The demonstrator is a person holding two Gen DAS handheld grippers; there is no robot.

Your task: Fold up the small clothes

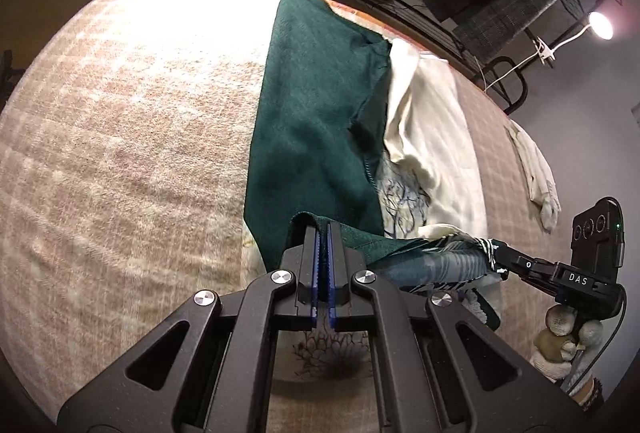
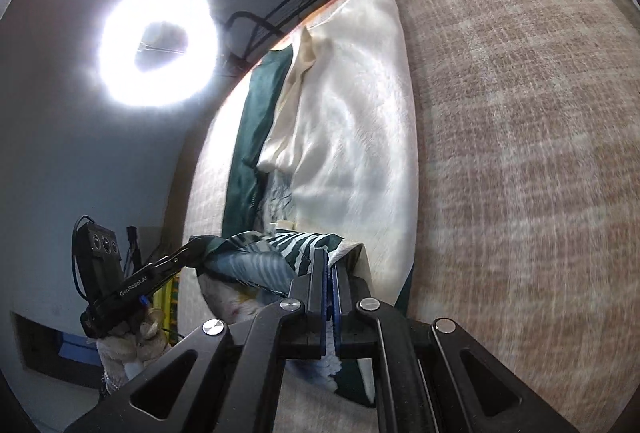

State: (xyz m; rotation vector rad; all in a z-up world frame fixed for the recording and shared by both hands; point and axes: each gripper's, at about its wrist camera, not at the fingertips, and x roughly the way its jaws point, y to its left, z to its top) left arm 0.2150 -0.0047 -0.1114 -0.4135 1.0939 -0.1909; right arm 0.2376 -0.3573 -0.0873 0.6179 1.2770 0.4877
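I have the left tongs (image 1: 323,229) and right tongs (image 2: 330,258) each clamped on the near hem of the garment (image 1: 312,121), dark green and cream, stretching ahead of them across the plaid worktop (image 1: 120,153).

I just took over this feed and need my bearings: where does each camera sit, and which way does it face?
Left wrist: on the left gripper, facing along its fingers over the green cloth and cream cloth; right gripper and gloved hand show.
Right wrist: on the right gripper, facing over the same cloths toward the ring light; left gripper shows.
Shared: both grippers shut on the patterned garment, bed cover.
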